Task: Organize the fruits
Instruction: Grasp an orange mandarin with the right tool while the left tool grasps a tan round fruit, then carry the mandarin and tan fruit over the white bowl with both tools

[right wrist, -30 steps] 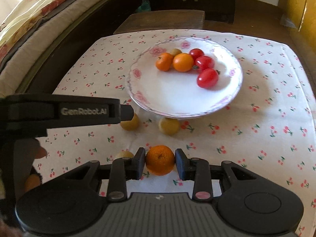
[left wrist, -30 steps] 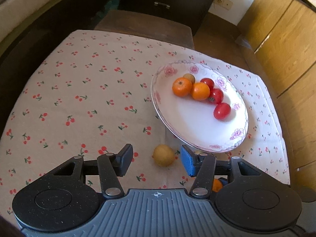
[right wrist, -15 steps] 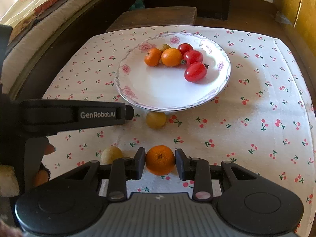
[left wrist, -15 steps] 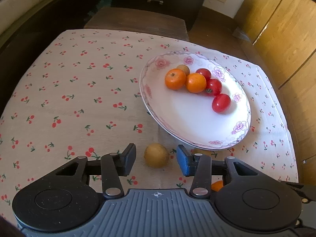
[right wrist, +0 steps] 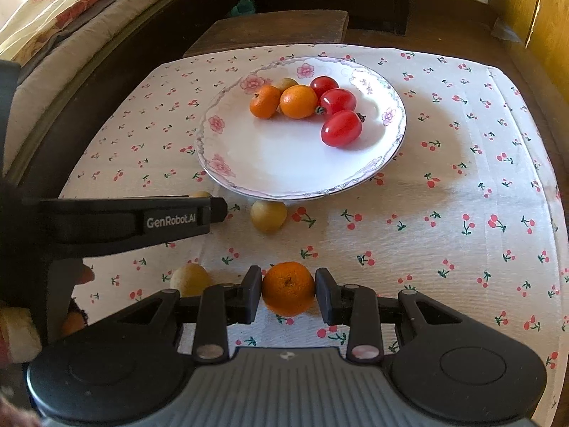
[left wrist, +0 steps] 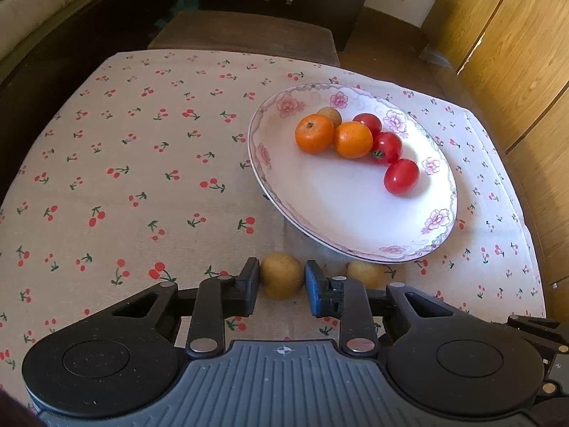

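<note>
The left tongs (left wrist: 281, 282) close on a small round tan fruit (left wrist: 282, 275); the right tongs (right wrist: 288, 292) clamp a round orange mandarin (right wrist: 288, 287), both low over the cherry-print cloth surface (right wrist: 444, 195). Beyond sits the floral white plate (right wrist: 277, 163) of fruit.

Behind the oranges on the plate (left wrist: 355, 220), a brown fruit (left wrist: 330, 114) mostly hidden; beside the left gripper (left wrist: 281, 281), a second yellow fruit (left wrist: 364, 273) half covered by its right finger; in the right wrist view, another yellow fruit (right wrist: 201, 194) nearly lost behind the left gripper's body; at the left edge, something orange (right wrist: 72, 323), too obscured to identify.
</note>
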Demonstrator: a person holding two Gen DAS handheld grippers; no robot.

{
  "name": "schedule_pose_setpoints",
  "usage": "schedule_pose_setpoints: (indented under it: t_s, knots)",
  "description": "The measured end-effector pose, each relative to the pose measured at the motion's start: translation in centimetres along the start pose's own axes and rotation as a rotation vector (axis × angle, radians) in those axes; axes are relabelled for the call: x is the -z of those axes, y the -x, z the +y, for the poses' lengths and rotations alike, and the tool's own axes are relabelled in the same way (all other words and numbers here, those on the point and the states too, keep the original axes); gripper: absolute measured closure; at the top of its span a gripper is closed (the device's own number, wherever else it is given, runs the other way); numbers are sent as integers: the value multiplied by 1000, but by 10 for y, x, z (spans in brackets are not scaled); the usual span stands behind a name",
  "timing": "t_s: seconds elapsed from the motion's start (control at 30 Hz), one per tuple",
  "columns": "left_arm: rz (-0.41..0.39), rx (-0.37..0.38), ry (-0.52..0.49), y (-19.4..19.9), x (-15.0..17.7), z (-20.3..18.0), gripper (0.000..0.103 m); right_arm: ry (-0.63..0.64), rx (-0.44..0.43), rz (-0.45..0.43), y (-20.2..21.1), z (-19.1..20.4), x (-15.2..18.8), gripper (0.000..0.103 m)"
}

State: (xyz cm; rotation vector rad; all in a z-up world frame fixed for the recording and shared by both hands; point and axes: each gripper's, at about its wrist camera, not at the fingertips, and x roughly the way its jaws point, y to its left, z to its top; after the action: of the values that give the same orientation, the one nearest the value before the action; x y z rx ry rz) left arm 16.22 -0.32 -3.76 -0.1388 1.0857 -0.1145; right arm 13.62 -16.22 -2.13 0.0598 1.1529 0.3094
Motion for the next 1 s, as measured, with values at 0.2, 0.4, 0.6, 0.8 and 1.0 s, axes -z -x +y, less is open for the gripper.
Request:
schedule_pose_setpoints:
  t_s: [0.2, 0.4, 0.6, 0.8, 1.0]
  knots:
    - [5, 3, -1, 3, 1, 2, 68, 2, 4, 2, -1, -1, 1, 69]
    - [10, -16, -13, 14, 8, 8, 68, 12, 1, 3, 1, 2, 2, 69]
    - [23, -25, -26, 24, 20, 11, 68, 13, 12, 13, 2, -2, 9, 69]
    - [31, -19, -26, 23, 25, 9, 67, 12, 11, 15, 3, -5, 11, 68]
    - [15, -6, -12, 22, 21, 7, 59, 4, 8, 29, -2, -7, 10, 68]
